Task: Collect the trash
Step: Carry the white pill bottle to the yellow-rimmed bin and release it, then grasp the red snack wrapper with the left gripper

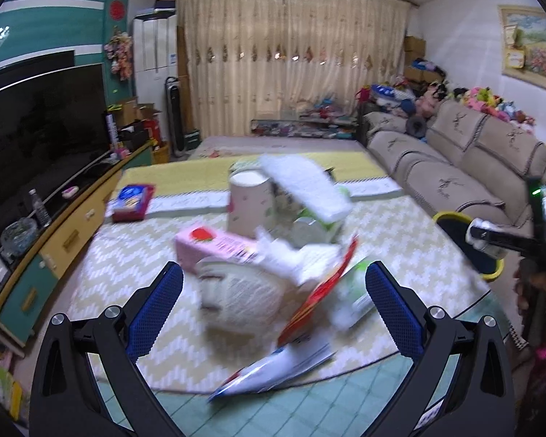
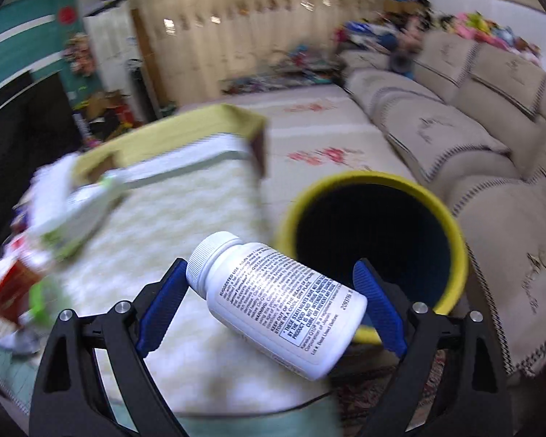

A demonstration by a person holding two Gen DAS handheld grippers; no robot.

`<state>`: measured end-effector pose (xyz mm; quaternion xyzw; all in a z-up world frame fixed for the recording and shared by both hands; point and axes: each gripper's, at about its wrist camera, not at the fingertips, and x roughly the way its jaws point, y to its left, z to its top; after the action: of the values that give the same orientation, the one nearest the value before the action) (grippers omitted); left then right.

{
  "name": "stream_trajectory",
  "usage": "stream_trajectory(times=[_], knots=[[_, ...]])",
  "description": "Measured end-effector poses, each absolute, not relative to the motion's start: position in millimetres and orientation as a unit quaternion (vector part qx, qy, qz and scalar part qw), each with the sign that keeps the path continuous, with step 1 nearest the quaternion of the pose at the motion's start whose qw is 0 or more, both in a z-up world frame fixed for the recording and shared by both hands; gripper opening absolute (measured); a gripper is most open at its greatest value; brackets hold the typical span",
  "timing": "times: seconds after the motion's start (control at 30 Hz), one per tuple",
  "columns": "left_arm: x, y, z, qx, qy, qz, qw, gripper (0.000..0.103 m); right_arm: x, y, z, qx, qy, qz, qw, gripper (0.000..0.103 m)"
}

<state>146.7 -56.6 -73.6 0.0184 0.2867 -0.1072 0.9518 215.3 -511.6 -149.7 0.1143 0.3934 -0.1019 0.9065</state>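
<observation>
Bottle point(image 2: 278, 300): light, stiff, slick plastic, gripped across its body by your right gripper point(image 2: 273, 306) beside the bin point(image 2: 451, 225); left gripper point(image 1: 273, 309) jaws gape empty.

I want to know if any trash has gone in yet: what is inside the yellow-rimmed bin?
The bin shows only a dark interior wall. Its bottom is in shadow, partly hidden by the white bottle in the right gripper.

You worked in soft, even indoor light that filtered through the drawn cream curtains point(image 1: 291, 58) at twelve o'clock. Motion blur smeared both views, worst at nine o'clock in the right one. Fisheye bending and dark vignetting marked every corner.
</observation>
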Motion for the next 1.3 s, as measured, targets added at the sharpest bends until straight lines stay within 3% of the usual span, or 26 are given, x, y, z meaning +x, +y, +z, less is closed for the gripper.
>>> stream_trajectory(times=[0.5,0.9,1.3], knots=[[226,-141,-60,0.055,0.251,-0.196,0.946,0.099,280,-595,-217,0.155,0.448,-0.127,0.871,0.087],[251,-133,-76,0.044,0.271,-0.191,0.942,0.099,282,-585,-200,0.154,0.444,-0.135,0.872,0.089],[182,-72,-63,0.054,0.262,-0.178,0.947,0.097,236,-533,-150,0.146,0.412,-0.116,0.892,0.089]])
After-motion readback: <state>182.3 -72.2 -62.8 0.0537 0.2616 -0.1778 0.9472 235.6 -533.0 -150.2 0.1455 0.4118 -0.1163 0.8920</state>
